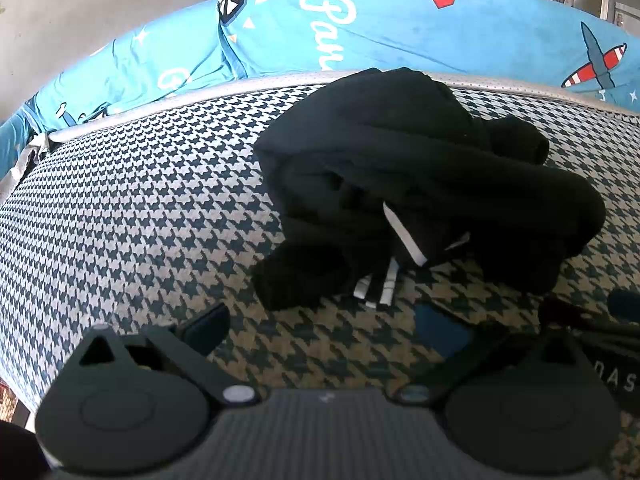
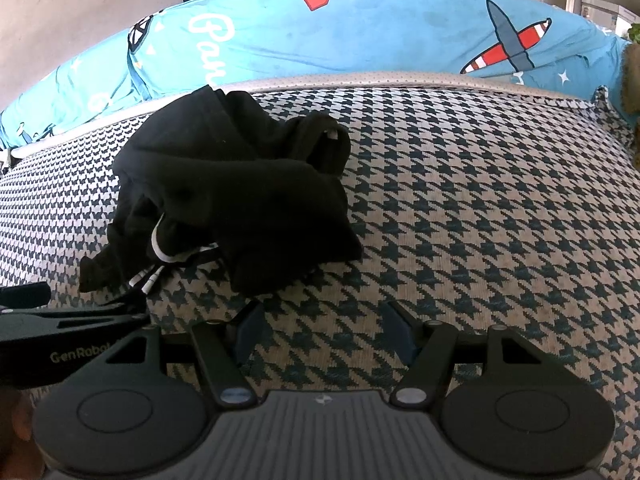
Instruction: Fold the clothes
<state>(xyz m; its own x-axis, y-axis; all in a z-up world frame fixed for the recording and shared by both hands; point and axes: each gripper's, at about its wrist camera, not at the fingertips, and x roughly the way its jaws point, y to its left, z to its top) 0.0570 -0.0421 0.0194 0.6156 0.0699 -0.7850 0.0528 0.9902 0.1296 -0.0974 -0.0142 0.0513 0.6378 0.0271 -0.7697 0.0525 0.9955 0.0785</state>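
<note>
Both grippers — left gripper (image 1: 324, 332), right gripper (image 2: 322, 330) — hovered with jaws spread wide and empty; the black garment (image 1: 420, 184) lay crumpled just ahead on the houndstooth cover (image 2: 480, 220) — best pinch separate edges.

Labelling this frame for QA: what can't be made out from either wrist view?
- Black garment: type unclear, bunched in a heap in both views.
- Right gripper, seen from the left wrist: cut by the right edge.
- Blue printed cover: its white lettering is cut off by the houndstooth surface.
</note>
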